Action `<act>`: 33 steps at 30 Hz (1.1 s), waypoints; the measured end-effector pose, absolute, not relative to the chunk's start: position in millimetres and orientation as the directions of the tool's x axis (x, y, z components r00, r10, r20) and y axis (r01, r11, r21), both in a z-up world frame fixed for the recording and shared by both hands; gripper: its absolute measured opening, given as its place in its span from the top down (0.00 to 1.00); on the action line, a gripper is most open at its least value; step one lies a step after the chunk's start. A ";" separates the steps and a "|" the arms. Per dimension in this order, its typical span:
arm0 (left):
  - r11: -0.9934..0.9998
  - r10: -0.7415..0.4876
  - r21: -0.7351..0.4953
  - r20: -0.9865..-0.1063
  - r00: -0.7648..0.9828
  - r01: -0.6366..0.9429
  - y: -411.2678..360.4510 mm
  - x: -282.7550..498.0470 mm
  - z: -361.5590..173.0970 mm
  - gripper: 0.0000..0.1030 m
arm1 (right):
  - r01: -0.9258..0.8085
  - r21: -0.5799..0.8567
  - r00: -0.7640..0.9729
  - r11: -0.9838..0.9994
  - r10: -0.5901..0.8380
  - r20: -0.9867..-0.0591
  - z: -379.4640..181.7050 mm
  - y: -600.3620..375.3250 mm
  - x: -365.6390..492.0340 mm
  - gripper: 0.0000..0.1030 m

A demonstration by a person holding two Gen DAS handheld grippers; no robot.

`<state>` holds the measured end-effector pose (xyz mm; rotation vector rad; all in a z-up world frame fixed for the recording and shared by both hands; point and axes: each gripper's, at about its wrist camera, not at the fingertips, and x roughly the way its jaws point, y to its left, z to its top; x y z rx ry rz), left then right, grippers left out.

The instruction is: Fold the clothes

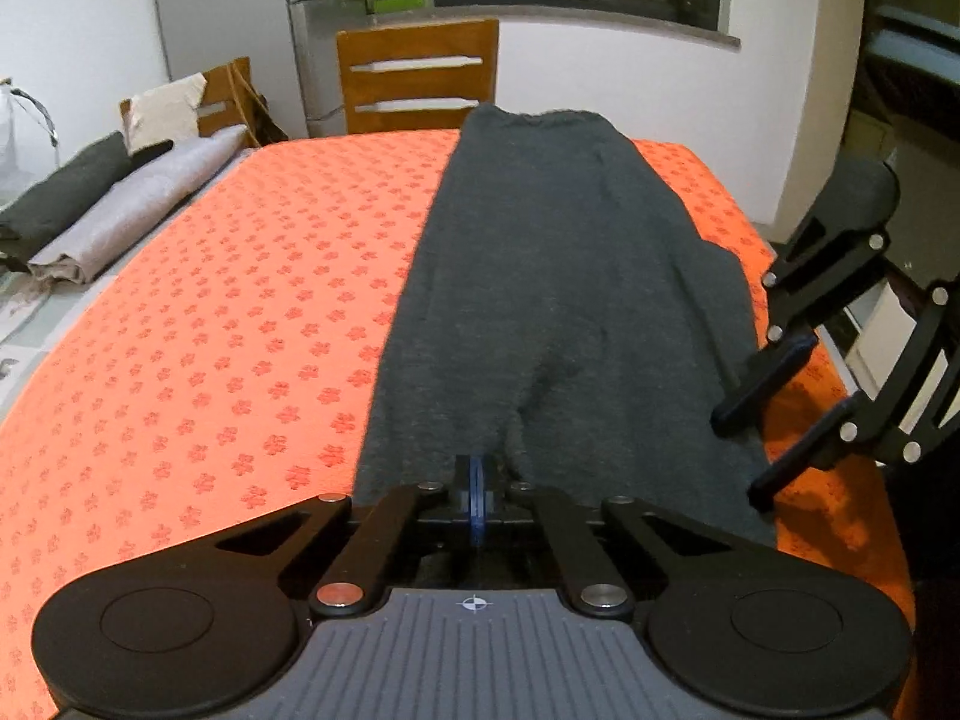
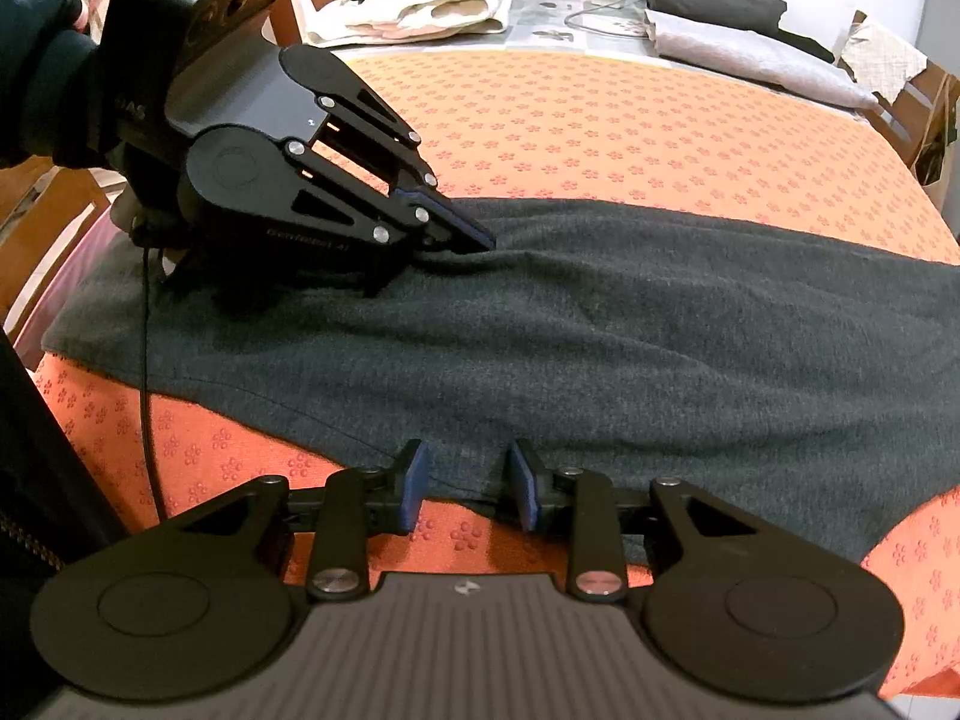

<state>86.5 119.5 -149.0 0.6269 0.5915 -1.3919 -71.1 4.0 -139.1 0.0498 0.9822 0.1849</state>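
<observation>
From the left wrist, the left gripper (image 1: 477,495) pointed down and forward, jaws pressed together on a pinch of the dark grey garment (image 1: 558,300), which ran toward twelve o'clock over the orange flowered tablecloth (image 1: 210,330). The right gripper (image 1: 750,450) hung at three o'clock.

From the right wrist, the right gripper (image 2: 468,489) stood partly open astride the garment's (image 2: 540,348) near hem, pads not pressing. At ten o'clock a sleeved hand (image 2: 36,60) held the left gripper (image 2: 480,240), nipping a raised fold.

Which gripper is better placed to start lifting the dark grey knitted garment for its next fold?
Left. The left gripper is shut, pinching a fold of the dark grey knitted garment. The right gripper is open at the garment's near edge on the orange flowered cloth, gripping nothing.
</observation>
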 end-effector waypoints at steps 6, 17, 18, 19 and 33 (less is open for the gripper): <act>0.172 -0.711 0.099 -0.677 0.193 0.980 122.6 102.9 -140.8 0.98 | -0.132 0.127 0.543 0.983 0.179 -0.821 -139.6 4.0 -71.2 0.65; 0.161 -0.702 -0.056 -0.708 0.075 0.985 132.5 124.6 -130.6 0.91 | -0.128 0.131 0.545 0.983 0.180 -0.819 -139.1 5.0 -73.0 0.64; 0.140 -0.704 -0.053 -0.708 0.062 0.989 133.8 120.3 -130.1 0.91 | -0.127 0.131 0.545 0.983 0.180 -0.819 -138.9 5.0 -73.1 0.63; 0.120 -0.699 -0.041 -0.712 0.055 0.992 134.3 115.0 -131.7 0.89 | -0.127 0.131 0.545 0.983 0.180 -0.819 -138.8 5.3 -73.1 0.63; 0.064 -0.676 0.016 -0.735 0.055 0.998 130.7 96.2 -151.9 0.84 | -0.132 0.130 0.543 0.983 0.181 -0.820 -138.8 5.9 -70.9 0.60</act>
